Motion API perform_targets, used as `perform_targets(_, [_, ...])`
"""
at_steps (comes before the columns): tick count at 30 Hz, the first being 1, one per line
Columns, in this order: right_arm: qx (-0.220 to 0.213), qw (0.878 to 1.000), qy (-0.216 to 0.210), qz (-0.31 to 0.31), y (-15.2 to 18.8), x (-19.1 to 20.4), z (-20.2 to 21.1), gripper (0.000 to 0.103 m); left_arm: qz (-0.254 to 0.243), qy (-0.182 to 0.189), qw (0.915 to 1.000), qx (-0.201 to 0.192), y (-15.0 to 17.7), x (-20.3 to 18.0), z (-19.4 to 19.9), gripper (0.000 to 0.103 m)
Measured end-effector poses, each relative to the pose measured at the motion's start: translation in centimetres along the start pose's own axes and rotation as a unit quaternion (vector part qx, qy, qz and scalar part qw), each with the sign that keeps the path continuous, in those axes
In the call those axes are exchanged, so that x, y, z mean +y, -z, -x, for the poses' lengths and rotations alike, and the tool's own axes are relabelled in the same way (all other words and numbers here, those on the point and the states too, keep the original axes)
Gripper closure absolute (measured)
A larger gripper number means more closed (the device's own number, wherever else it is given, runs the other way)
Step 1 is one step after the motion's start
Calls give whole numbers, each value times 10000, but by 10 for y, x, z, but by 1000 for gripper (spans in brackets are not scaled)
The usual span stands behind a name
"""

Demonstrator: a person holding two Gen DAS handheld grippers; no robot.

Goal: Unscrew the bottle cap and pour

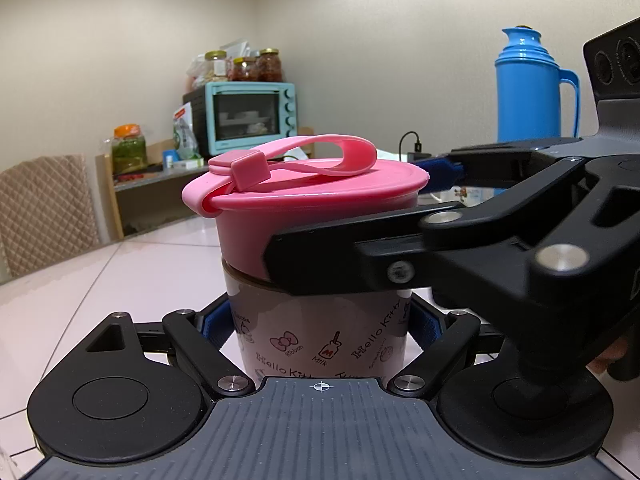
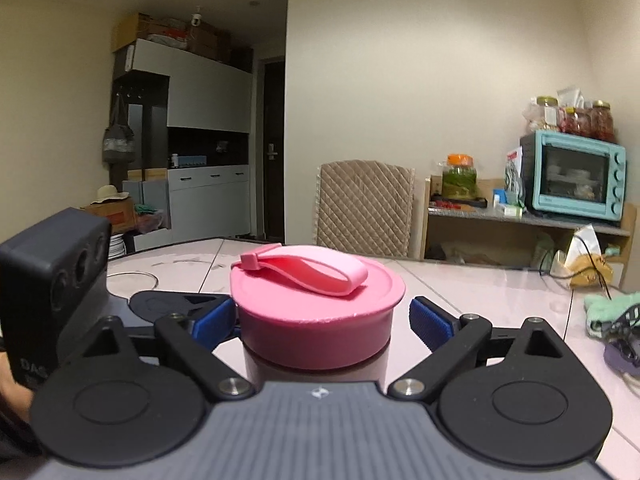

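Observation:
A Hello Kitty bottle (image 1: 320,336) with a pink screw cap (image 1: 304,204) and a pink strap stands upright on the pale tiled table (image 1: 132,276). My left gripper (image 1: 320,322) is shut on the bottle's body, its blue pads (image 1: 214,322) pressed on both sides. My right gripper (image 2: 320,318) straddles the pink cap (image 2: 316,312) from the right. Its blue pads (image 2: 428,320) stand a little off the cap on each side, so it is open. It also shows in the left wrist view (image 1: 460,256), crossing in front of the cap.
A blue thermos jug (image 1: 532,88) stands behind on the right. A teal toaster oven (image 1: 252,116) with jars sits on a shelf by the wall. A quilted chair (image 2: 366,208) is at the table's far edge. A green cloth (image 2: 608,312) and cable lie at right.

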State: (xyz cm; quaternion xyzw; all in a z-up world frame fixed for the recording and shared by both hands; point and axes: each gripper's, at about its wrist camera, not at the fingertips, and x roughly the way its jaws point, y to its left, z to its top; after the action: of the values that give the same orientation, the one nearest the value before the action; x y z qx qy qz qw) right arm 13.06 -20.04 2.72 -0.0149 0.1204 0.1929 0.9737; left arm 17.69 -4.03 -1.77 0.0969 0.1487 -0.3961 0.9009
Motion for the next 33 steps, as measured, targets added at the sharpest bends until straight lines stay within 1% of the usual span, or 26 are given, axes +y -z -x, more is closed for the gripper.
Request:
perform_targets(5, [-8, 9999, 58, -92, 0, 4, -1, 11, 1, 1, 10000, 0, 0, 1, 0, 13])
perform_targets(8, [61, 9998, 178, -107, -1, 7, -6, 17, 3, 3, 10000, 0, 0, 1, 0, 13])
perform_targets(13, [51, 10000, 59, -48, 2, 4, -4, 18, 2, 2, 10000, 0, 0, 1, 0, 13])
perform_targets(16, [54, 9997, -226, 28, 2, -4, -4, 18, 1, 1, 10000, 1, 0, 0, 0, 13])
perform_targets(17, [61, 9992, -399, 74, 1, -9, -5, 18, 1, 1, 10000, 1, 0, 1, 0, 13])
perform_targets(20, [91, 9942, -1055, 191, -1, -29, -9, 18, 2, 1, 10000, 0, 0, 1, 0, 13])
perform_targets(23, [105, 9839, -1775, 200, -2, -52, -14, 18, -4, -1, 10000, 0, 0, 1, -1, 13])
perform_targets(26, [108, 9755, -2165, 369, -6, -62, -19, 18, -7, -5, 10000, -1, 0, 1, -1, 13])
perform_targets(30, [42, 9647, -2585, 510, -7, -72, -24, 18, -2, -3, 10000, -1, 1, 2, -1, 13])
perform_targets(33, [37, 9643, -2597, 519, -10, -72, -24, 18, -2, -3, 10000, -1, 1, 1, -1, 13])
